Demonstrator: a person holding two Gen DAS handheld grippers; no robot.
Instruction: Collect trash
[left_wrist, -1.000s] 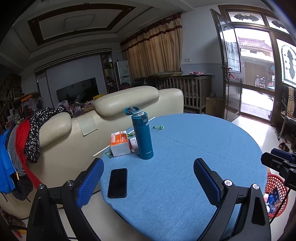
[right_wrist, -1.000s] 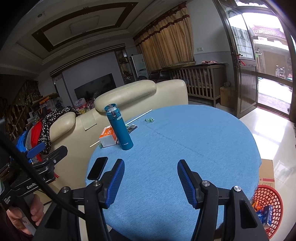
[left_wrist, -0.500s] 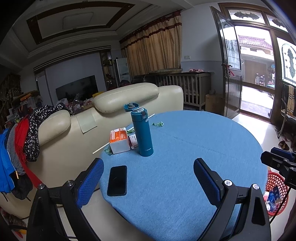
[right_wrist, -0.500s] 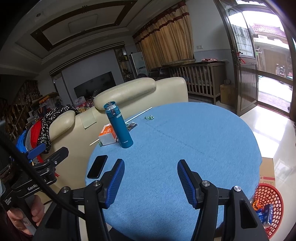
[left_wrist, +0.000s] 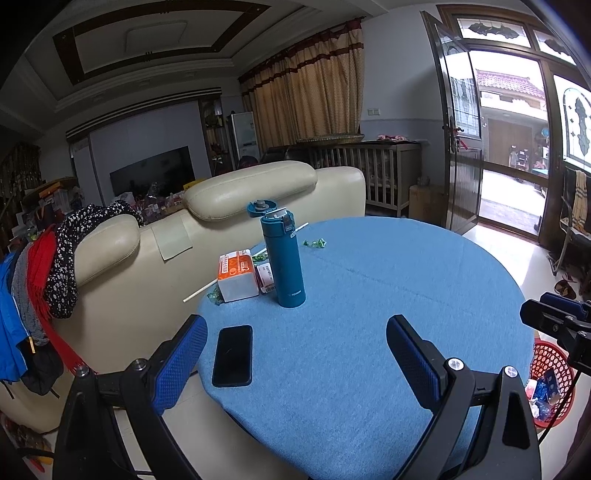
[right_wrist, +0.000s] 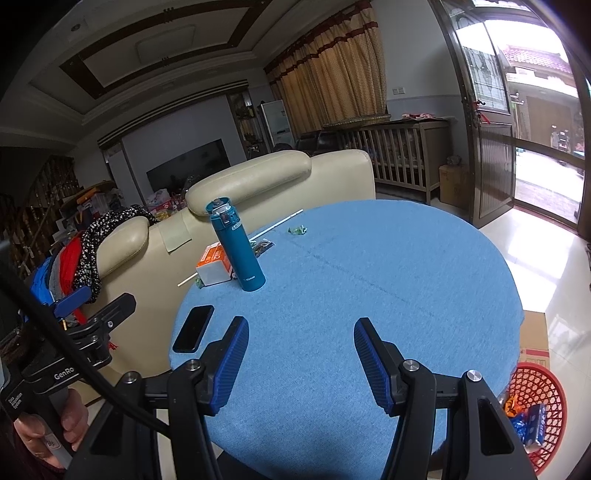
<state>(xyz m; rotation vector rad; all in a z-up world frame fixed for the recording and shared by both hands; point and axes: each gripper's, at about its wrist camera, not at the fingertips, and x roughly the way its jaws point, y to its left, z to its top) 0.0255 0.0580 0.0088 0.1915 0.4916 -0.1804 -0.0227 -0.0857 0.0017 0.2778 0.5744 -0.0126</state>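
Blue cloth worktop (left_wrist: 369, 332) has hardly been cleared yet, I'd say. The left tongs (left_wrist: 295, 354) and right tongs (right_wrist: 301, 358) both hover over the near edge, jaws apart, nothing between them. A green candy wrapper (left_wrist: 314, 243) lies at the far side near the teal flask (left_wrist: 282, 258), with more scraps beside the orange box (left_wrist: 236, 275). The red basket (right_wrist: 535, 402) on the floor already holds a few wrappers. The phone (left_wrist: 232, 356) isn't trash.

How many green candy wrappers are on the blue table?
3 visible: one past the bottle, one at the table's edge by the orange box, one behind the box. Others may be hidden.
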